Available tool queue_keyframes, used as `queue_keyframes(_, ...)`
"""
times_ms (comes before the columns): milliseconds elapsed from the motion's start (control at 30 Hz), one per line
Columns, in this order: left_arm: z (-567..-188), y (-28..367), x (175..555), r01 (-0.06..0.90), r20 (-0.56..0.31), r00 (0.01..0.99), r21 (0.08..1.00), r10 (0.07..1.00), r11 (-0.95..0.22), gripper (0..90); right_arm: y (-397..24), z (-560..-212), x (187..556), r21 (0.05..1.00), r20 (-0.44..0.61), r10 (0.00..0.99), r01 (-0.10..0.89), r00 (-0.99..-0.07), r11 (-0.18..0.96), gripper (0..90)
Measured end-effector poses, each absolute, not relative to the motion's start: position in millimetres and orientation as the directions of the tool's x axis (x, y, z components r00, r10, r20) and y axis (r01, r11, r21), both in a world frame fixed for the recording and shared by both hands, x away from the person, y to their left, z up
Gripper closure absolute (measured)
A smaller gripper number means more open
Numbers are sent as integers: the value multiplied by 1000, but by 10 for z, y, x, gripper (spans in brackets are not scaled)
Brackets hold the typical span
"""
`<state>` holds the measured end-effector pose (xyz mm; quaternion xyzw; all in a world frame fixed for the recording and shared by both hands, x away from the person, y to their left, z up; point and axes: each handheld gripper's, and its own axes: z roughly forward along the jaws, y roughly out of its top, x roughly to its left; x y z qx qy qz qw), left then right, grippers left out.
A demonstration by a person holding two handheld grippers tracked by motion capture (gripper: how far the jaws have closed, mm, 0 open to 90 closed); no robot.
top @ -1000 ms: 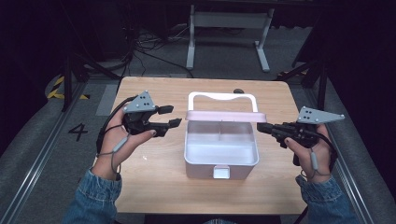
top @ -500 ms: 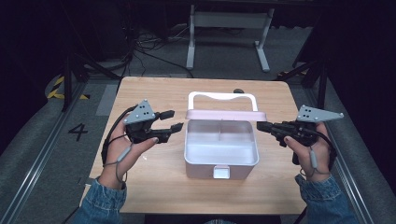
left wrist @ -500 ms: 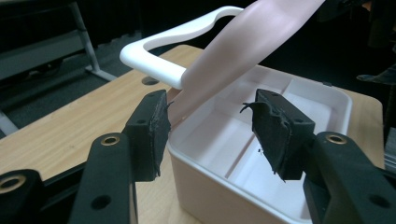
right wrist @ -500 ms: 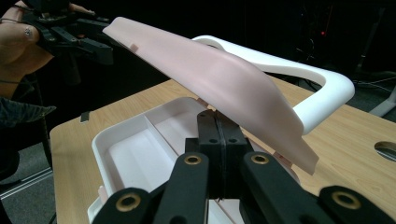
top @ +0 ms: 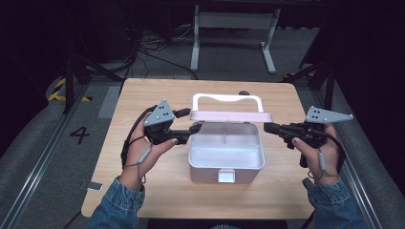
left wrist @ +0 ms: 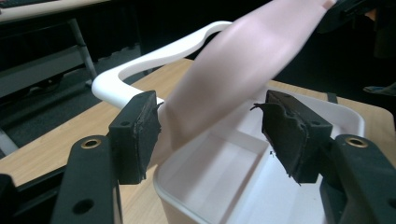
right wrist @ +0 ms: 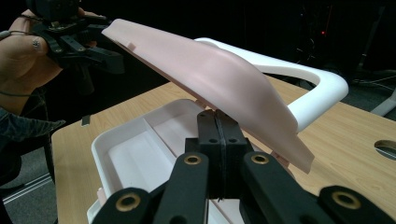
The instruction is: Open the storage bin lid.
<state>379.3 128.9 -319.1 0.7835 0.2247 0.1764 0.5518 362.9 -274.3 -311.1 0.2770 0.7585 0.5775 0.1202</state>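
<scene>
1. i'm watching the white lunch box (top: 226, 155) sitting in the middle of the wooden table (top: 143, 191), its latch tab facing the person's side.
2. its pink lid (top: 231, 116) is standing raised along the back edge of the box, and the white carry handle (top: 227, 98) is arching up behind it.
3. i'm seeing the left gripper (top: 193, 121) hanging at the box's left rear corner, pointing across toward the lid's left end.
4. its jaws have just been opening, and in the left gripper view they're standing well apart with the lid's end (left wrist: 233, 79) between them; the left pad (left wrist: 136, 135) is sitting close beside the lid's edge, the right pad is clear of it, so nothing is being gripped.
5. the right gripper (top: 268, 128) is hovering just off the box's right rear corner, pointing in at it.
6. in the right gripper view its two pads (right wrist: 218, 154) are pressing flat together, fully closed, and holding nothing; the lid (right wrist: 205, 74) is slanting above them and the open tray (right wrist: 140, 158) is lying beneath.
7. the inside of the box is showing a divider wall and bare white compartments.
</scene>
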Motion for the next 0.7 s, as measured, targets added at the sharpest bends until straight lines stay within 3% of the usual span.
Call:
queue_keyframes(400, -3116, 1184, 3965, 132, 70, 814, 944, 577, -301, 357, -2731, -3100, 3700, 944, 131, 558, 275, -820, 181, 900)
queue_keyframes(700, -3098, 1137, 4043, 118, 50, 849, 952, 527, -281, 548, -2731, -3083, 3678, 945, 117, 566, 266, -816, 188, 900)
